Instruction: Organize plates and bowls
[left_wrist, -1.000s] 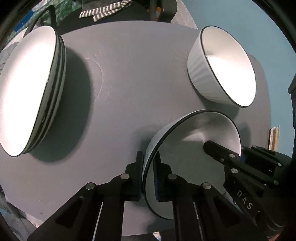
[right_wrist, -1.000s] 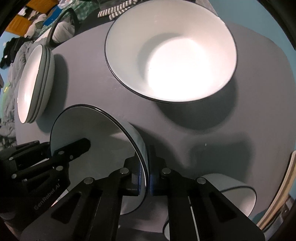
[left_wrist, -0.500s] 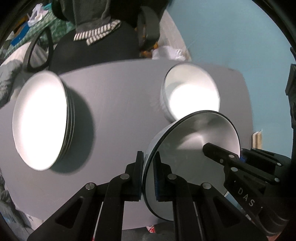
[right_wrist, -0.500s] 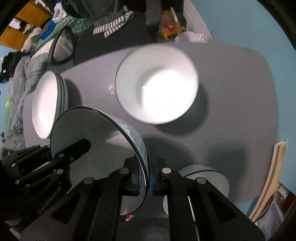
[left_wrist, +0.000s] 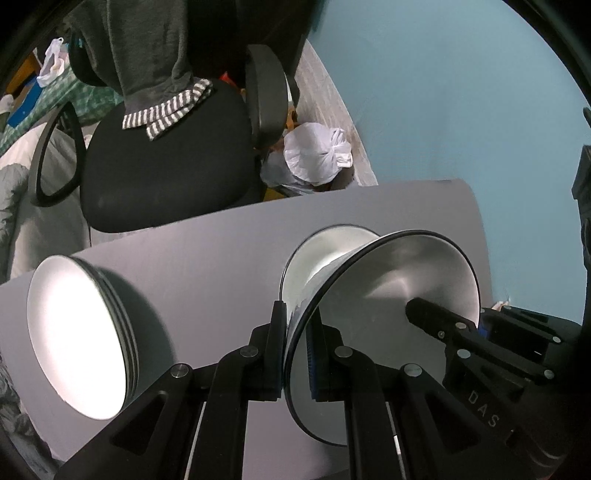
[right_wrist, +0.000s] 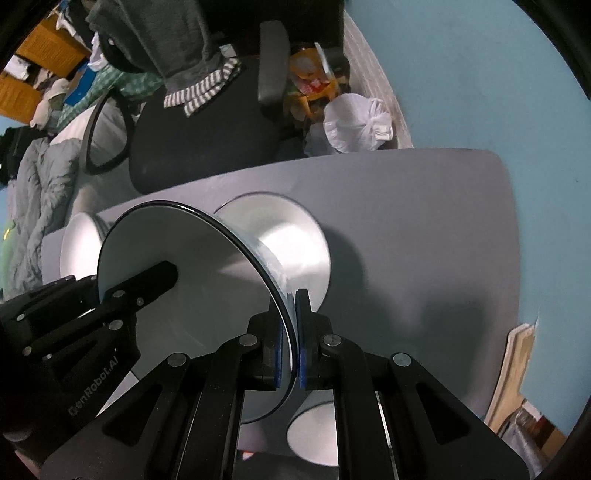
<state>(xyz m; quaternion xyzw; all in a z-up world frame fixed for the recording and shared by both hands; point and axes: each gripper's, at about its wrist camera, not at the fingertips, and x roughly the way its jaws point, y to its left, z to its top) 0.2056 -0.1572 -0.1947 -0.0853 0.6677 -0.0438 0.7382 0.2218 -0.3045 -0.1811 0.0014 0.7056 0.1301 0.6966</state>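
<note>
I hold a white bowl with a black rim (left_wrist: 391, 291) up over the grey table (left_wrist: 221, 258), tilted on its side. My left gripper (left_wrist: 297, 328) is shut on its near rim. My right gripper (right_wrist: 290, 317) is shut on the opposite rim of the same bowl (right_wrist: 184, 266). Each view shows the other gripper's fingers (left_wrist: 439, 325) (right_wrist: 144, 280) inside the bowl. A second white bowl (left_wrist: 317, 254) (right_wrist: 295, 240) stands on the table just behind the held one, partly hidden by it. A stack of white plates (left_wrist: 77, 339) (right_wrist: 79, 236) lies at the table's left.
Another white bowl (right_wrist: 314, 432) sits near the table's front edge under my right gripper. A black office chair (left_wrist: 166, 166) with grey clothing on it stands beyond the table's far edge, beside a white plastic bag (left_wrist: 317, 151). A teal wall is on the right.
Both grippers have risen with the bowl and carried it towards the second bowl, which it now overlaps. The table looks smaller and the chair has come into view.
</note>
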